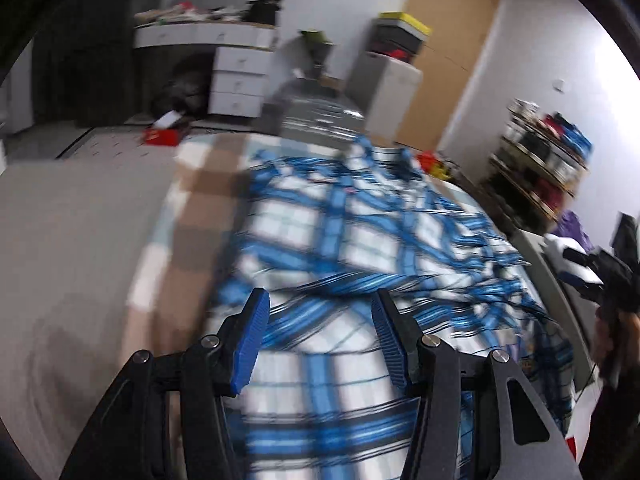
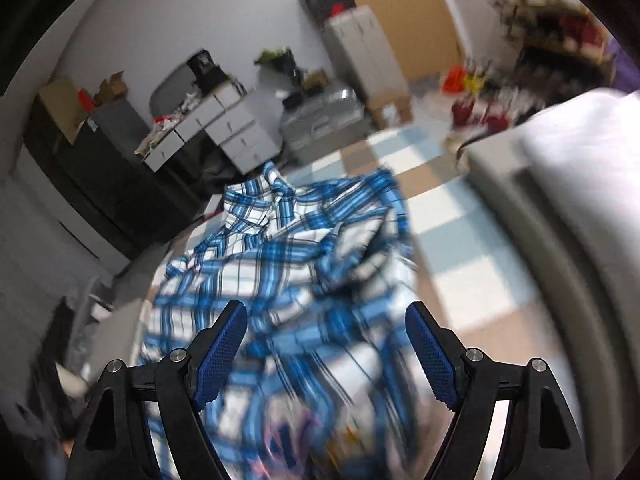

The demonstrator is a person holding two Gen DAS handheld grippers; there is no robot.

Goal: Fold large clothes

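Heavy motion blur throughout; fisheye-bent edges; glare at right.

1. The left wrist view is looking steeply down along its claw (image 1: pixel 318 334), hovering close over the plaid shirt (image 1: pixel 340 232).
2. The right wrist view is facing the same shirt (image 2: pixel 280 248), drawers (image 2: pixel 236 136) at 11 o'clock.
3. Both are sharing shirt, drawers, door.

shirt (image 1: pixel 360 240): 1 | tools: 2 (left (image 1: pixel 320 320), right (image 2: pixel 326 332)) | door (image 1: pixel 452 52): 1
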